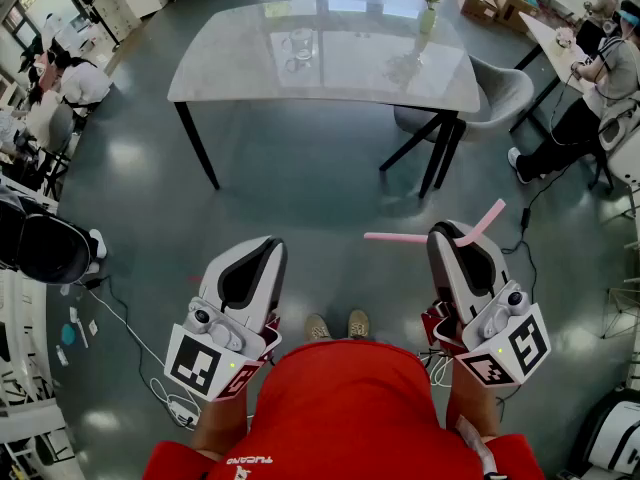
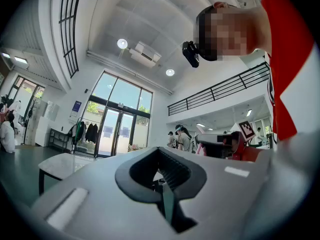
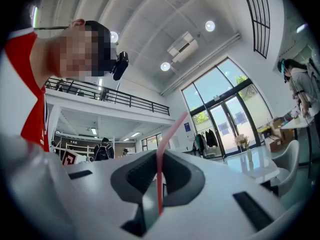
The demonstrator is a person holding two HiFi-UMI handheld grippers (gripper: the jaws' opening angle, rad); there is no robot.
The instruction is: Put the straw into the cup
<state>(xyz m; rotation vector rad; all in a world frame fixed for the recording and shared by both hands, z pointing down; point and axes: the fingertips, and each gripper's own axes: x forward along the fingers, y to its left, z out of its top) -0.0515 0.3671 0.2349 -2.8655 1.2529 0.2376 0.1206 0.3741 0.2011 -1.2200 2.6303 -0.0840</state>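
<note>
Fingers of right gripper: closed on the pink straw, pinched partway along its length. One arm of the straw ran toward 9 o'clock, the other toward 1 o'clock, apparently bent at the grip.

Fingers of left gripper: closed together, nothing between them.

Both units were held over the grey floor, side by side, ahead of the person's red top.

Cup: clear, upright on the bench, at 11 o'clock from the straw and well apart from it.

Vase of flowers: at the bench's 1 o'clock corner.

Grey chair: at the bench's 3 o'clock side.
</note>
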